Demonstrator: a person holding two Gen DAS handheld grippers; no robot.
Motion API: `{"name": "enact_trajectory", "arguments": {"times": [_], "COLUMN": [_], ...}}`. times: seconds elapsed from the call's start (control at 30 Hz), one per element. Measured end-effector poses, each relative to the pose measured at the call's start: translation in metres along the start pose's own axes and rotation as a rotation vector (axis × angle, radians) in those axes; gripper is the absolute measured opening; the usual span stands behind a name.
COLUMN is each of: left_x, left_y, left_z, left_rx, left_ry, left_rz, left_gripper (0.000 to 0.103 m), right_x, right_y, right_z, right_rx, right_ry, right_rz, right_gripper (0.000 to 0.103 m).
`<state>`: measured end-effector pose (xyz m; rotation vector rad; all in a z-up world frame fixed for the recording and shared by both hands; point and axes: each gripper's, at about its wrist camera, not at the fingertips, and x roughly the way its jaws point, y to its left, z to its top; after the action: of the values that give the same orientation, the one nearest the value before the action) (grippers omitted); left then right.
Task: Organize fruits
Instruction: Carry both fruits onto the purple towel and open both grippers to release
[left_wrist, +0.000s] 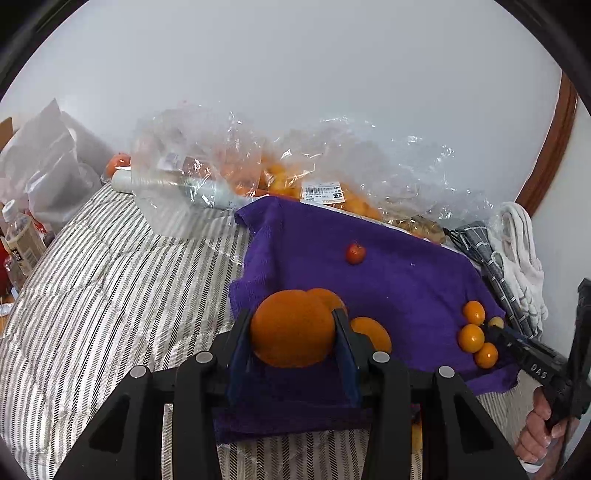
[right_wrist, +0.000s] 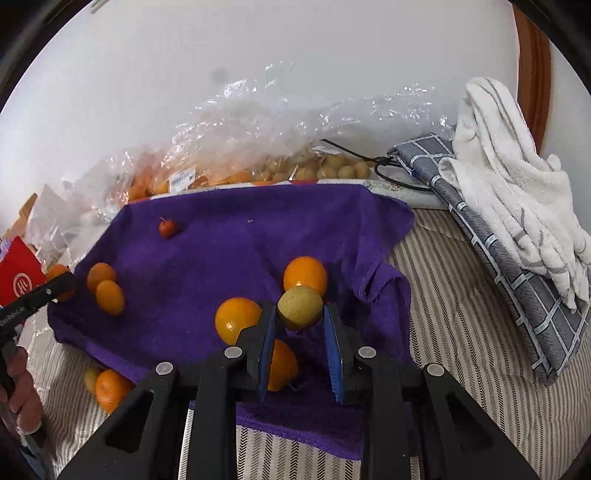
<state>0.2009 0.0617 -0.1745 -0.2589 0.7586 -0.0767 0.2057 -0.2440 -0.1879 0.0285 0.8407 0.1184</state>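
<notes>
The purple towel is the biggest thing here, soft and floppy, spread over the striped bed right under both tongs. Next in size is the big orange. The left tongs are pinching it, one finger on each side of its round middle. It looks heavy for a fruit and firm, with a bumpy skin that should not slip much, so the fat middle is the best place to hold. Two more oranges sit just behind it and to its right, close to the fingers. The right tongs are pinching a small yellow-green fruit, also across its middle. I think it is light and a bit smooth, so a hard squeeze could pop it out or bruise it. Three little orange fruits lie close around those tongs: one to the left, one past the tips, one below the left finger. They are round and would roll if bumped. Smallest is a tiny red fruit, far ahead of both tongs on the towel. It looks soft, so it needs a very gentle pinch.
</notes>
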Motion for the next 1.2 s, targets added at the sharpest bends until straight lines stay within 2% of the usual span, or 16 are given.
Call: {"name": "enact_trajectory", "arguments": {"times": [0.23,0.4,0.6,0.73,1.03,1.2], "left_x": [-0.004,-0.005,0.008,0.011,0.014,0.016], "left_y": [0.000,-0.011,-0.022,-0.032,-0.038,-0.044], "left_z": [0.001,-0.001,-0.010,-0.013,-0.015,-0.015], "left_rx": [-0.015,0.012,0.061,0.115,0.168,0.198], "left_ry": [0.007,0.024,0.093,0.104,0.082,0.076], "left_rz": [-0.025,-0.081,-0.063,-0.027,0.037,0.049], "left_gripper": [0.040,0.040,0.040,0.040,0.040,0.048], "right_x": [0.001,0.003,0.007,0.007,0.007,0.006], "right_y": [-0.002,-0.004,-0.002,-0.001,0.000,-0.004], "right_z": [0.002,0.002,-0.001,0.001,0.001,0.000], "right_rx": [0.015,0.024,0.015,0.009,-0.001,0.016], "right_ry": [0.002,0.010,0.000,0.000,-0.001,0.000], "right_rz": [-0.025,-0.040,-0.058,-0.068,-0.082,-0.079], "right_gripper": [0.026,0.026,0.025,0.025,0.026,0.034]}}
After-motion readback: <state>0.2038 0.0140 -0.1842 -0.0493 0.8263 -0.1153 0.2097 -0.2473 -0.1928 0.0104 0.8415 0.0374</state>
